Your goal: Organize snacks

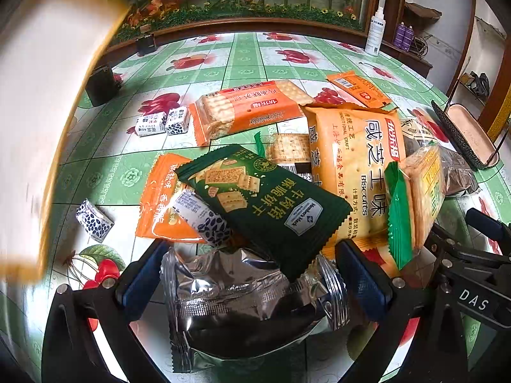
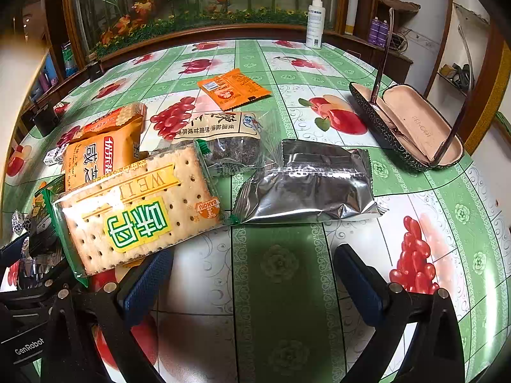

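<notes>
Snack sorting, pick stage: left gripper spread wide around a silver foil packet, not yet clamped.

Packet crinkled, reflective, tucked under a dark green cracker pack in the table's snack pile; next move likely closes and lifts clear. Right gripper wide open, empty, with a second foil packet ahead.

open glasses case, spray bottle, fruit-print tablecloth

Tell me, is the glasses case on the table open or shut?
Open. The glasses case lies with its lid folded back, pale lining showing, and spectacles resting in it with arms raised.
</notes>
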A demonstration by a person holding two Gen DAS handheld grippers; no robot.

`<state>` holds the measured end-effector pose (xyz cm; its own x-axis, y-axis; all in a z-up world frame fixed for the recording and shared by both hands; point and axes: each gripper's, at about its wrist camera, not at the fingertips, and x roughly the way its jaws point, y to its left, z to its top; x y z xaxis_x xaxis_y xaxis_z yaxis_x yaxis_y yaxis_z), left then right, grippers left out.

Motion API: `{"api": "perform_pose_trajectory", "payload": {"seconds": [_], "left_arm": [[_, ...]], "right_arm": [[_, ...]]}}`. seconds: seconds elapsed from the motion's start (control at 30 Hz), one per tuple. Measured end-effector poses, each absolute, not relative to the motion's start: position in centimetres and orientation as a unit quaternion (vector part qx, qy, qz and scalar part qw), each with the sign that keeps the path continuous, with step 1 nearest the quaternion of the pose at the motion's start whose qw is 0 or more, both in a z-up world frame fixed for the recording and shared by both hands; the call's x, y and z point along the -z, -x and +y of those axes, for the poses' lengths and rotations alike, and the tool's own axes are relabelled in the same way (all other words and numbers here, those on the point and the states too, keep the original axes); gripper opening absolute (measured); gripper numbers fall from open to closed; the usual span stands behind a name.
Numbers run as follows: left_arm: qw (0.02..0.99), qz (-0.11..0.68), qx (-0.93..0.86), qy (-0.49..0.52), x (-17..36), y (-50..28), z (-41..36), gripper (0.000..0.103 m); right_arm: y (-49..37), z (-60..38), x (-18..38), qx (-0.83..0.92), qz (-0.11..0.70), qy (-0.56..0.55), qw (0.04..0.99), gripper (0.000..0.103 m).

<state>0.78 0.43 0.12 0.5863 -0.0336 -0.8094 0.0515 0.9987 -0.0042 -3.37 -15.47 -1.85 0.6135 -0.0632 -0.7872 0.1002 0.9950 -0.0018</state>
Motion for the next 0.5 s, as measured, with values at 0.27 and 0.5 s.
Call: {"api": "perform_pose_trajectory", "payload": {"seconds": [0.27,0.5], "left_arm": [[0.891,0.454,0.024,-0.01,-0.1,-0.8,0.5,0.103],[0.89,0.453,0.037,-0.019,-0.2,-0.6,-0.5,0.103]], "right_arm": [[3.4,-15.5,1.9,0.045,0.437,-0.021,0.898,0.102],[3.4,-16.0,1.9,0.058,0.437,-0.028,0.897,0.102]]}}
